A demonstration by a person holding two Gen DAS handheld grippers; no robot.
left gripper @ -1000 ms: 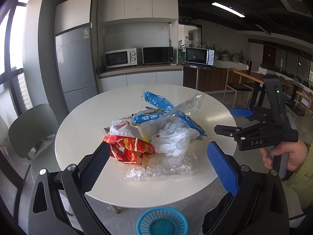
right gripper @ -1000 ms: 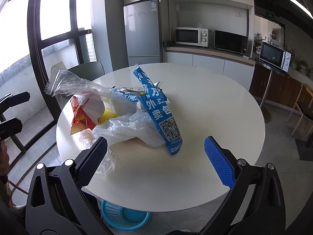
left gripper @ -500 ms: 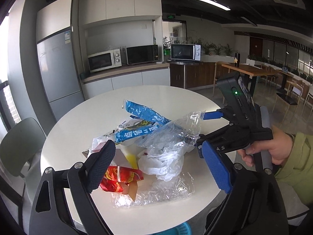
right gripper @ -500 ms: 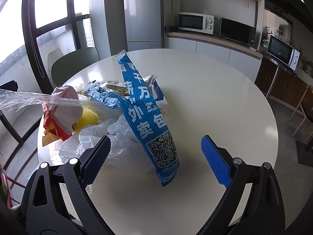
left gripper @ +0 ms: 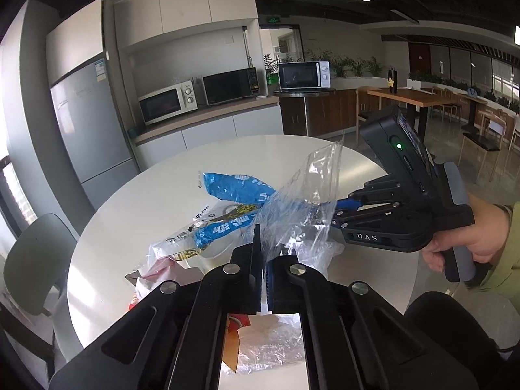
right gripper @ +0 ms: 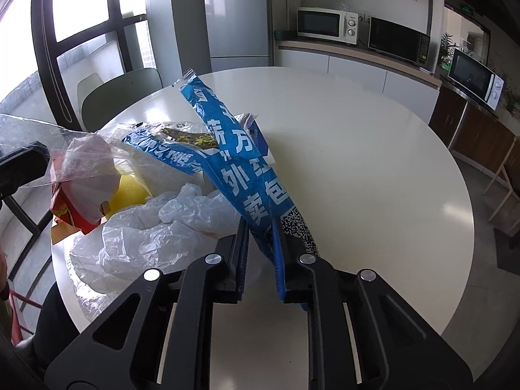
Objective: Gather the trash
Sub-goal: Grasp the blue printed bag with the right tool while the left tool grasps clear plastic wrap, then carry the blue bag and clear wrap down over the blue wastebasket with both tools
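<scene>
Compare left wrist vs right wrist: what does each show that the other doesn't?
Left wrist only: left hand-held gripper shut on the clear plastic bag; the person's hand holding the right unit; wooden dining tables.

Right wrist only: right hand-held gripper shut on the blue delivery bag; window; a yellow item in the pile.

Both: round white table, trash pile, red wrapper, fridge, microwaves. Both jaws have just closed.

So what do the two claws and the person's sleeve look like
Both are black plastic tools with silver rivets on the linkage arms. The left claw and the right claw each have one black finger pad and one blue finger pad. The right one carries white "DAS" lettering, a green light and a grey handle. The sleeve is olive green.
</scene>
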